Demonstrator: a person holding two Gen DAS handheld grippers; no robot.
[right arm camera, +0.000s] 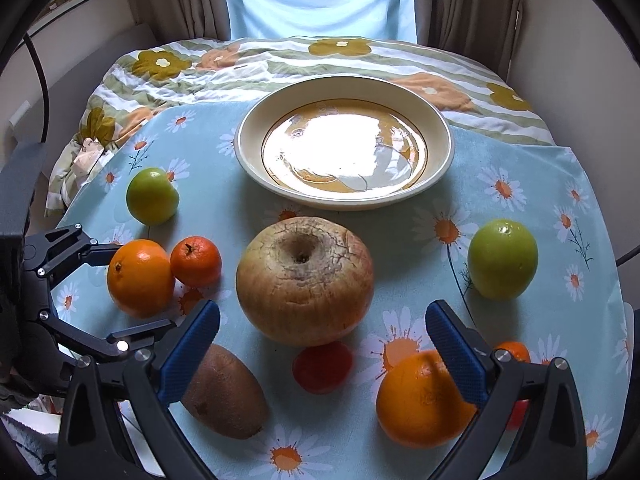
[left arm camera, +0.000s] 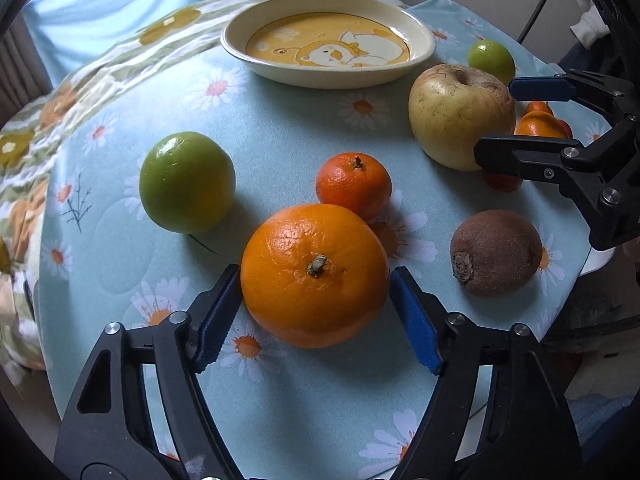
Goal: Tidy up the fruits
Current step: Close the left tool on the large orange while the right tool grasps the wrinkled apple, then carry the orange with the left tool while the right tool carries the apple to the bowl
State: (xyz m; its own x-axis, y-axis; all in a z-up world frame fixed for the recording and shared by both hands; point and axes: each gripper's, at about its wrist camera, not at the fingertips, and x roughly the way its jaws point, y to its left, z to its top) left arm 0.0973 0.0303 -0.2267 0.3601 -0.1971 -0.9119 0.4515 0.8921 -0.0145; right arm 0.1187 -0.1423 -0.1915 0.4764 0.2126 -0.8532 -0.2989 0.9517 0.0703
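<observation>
In the left wrist view a large orange (left arm camera: 315, 276) sits between the open fingers of my left gripper (left arm camera: 316, 312), pads at both its sides, on the cloth. Behind it lie a small mandarin (left arm camera: 354, 185), a green fruit (left arm camera: 187, 188), a brown kiwi (left arm camera: 496, 253) and a big yellowish apple (left arm camera: 460, 116). An empty cream plate (left arm camera: 240, 46) stands at the back. My right gripper (right arm camera: 322, 344) is open, low behind the apple (right arm camera: 305, 280), above a small red fruit (right arm camera: 322, 367). It also shows in the left wrist view (left arm camera: 496, 120) beside the apple.
A daisy-print blue cloth (right arm camera: 520, 152) covers the small table; its edges drop off close by. The right wrist view shows another orange (right arm camera: 420, 404), a kiwi (right arm camera: 224, 392), two green fruits (right arm camera: 502, 258) (right arm camera: 152, 196) and a patterned quilt (right arm camera: 280, 60) behind the plate (right arm camera: 444, 140).
</observation>
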